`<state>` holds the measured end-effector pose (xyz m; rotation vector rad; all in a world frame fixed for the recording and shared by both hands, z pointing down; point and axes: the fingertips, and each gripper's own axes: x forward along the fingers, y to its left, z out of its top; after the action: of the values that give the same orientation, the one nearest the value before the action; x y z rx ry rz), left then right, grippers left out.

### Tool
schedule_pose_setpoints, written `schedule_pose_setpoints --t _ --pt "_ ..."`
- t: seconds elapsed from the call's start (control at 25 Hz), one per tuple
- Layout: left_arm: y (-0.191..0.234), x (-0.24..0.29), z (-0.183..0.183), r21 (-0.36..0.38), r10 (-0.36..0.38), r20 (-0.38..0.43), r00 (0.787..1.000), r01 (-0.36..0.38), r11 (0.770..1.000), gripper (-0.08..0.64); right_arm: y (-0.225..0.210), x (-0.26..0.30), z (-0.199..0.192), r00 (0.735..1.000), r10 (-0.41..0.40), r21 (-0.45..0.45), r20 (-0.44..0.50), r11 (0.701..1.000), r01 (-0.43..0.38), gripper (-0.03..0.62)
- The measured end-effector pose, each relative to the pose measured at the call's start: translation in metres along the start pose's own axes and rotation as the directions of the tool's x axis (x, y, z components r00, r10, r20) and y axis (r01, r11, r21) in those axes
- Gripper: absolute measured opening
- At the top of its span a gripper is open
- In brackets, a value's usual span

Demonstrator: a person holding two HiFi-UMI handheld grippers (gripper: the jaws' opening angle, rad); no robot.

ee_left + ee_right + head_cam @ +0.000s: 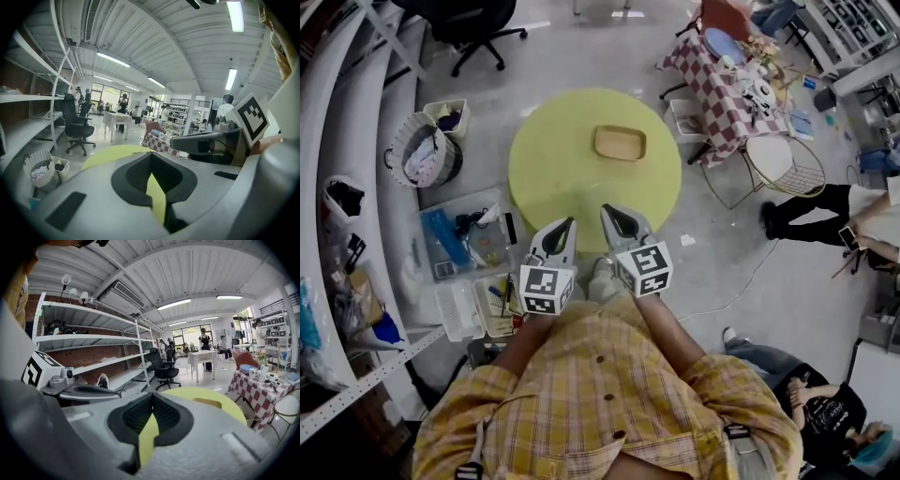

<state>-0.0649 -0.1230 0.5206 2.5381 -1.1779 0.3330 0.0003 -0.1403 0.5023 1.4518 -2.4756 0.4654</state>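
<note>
**Both tools shut and empty above a round yellow counter**

Head view: the left tool [567, 223] and right tool [607, 210] hung side by side over the near edge of the counter [553, 169], a flat, matt, yellow-green disc. Each had its grey jaws drawn to a point and held nothing. A shallow tan rectangular tray [620, 142] lay on the counter's far half, well apart from both tools. Around it were a grey concrete floor, a woven basket [422, 150] and a table with a red-checked cloth [722, 84].

Left gripper view: the left tool [151, 157] had its black ribbed pads pressed together at the tips. Only the yellow counter [108, 154] showed through the slit below them. A black office chair [77, 129] stood beyond, under a corrugated white ceiling.

Right gripper view: the right tool [152, 397] was likewise closed tip to tip, with nothing pinched. The tray [208, 403] sat on the counter [229, 411] ahead, with white shelving [93, 341] to the left.
</note>
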Motion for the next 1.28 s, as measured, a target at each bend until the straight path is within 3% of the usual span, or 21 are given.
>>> schedule_pose_setpoints --t 0.32,0.84,0.96,1.28 --pt "0.005 0.008 -0.013 -0.018 0.050 -0.037 0.998 -0.050 0.999 0.005 -0.005 0.020 -0.030 0.994 0.043 -0.027 -0.105 0.999 -0.046 -0.002" --pt "-0.001 0.020 -0.025 -0.044 0.081 -0.062 0.995 -0.084 0.995 0.005 -0.023 0.042 -0.089 0.955 0.068 0.029 -0.290 0.998 -0.062 -0.003" --pt "-0.003 0.020 -0.029 -0.044 0.082 -0.069 0.994 -0.085 0.995 0.005 -0.022 0.046 -0.101 0.947 0.088 0.075 -0.311 0.995 -0.067 -0.002" --pt "0.004 0.018 -0.039 -0.056 0.099 -0.085 0.991 -0.103 0.993 0.005 -0.018 0.064 -0.123 0.931 0.108 0.089 -0.348 0.993 -0.082 -0.002"
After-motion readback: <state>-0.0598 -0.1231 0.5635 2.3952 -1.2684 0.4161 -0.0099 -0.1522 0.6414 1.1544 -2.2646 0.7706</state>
